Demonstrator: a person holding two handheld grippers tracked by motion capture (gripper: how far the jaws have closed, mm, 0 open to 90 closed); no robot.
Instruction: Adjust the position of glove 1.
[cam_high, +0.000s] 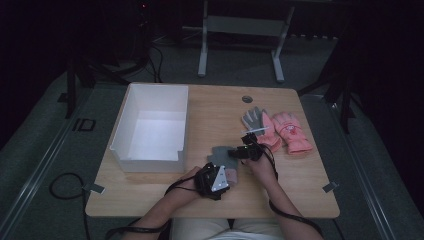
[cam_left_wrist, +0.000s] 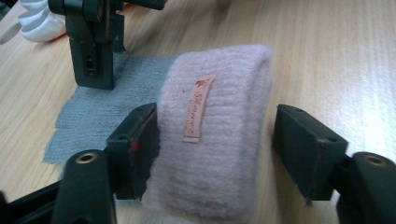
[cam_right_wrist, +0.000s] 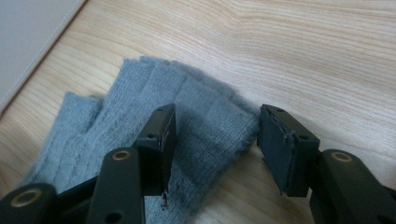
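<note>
Your left gripper (cam_left_wrist: 215, 154) straddles the grey glove's pink cuff (cam_left_wrist: 215, 135) unclamped, your right gripper (cam_right_wrist: 215, 140) stands released over its finger end (cam_right_wrist: 154, 93), likely to lift it flat off the table (cam_high: 210, 115).

fingerless glove (cam_right_wrist: 154, 116): grey knit, ribbed
its cuff (cam_left_wrist: 219, 126): pale pink knit, with a salmon label in red script
ski gloves (cam_high: 285, 131), right of the fingerless glove: pink, one palm grey
box (cam_high: 150, 127), left of the fingerless glove: white
table (cam_high: 210, 107) under the fingerless glove: light wood grain
</note>
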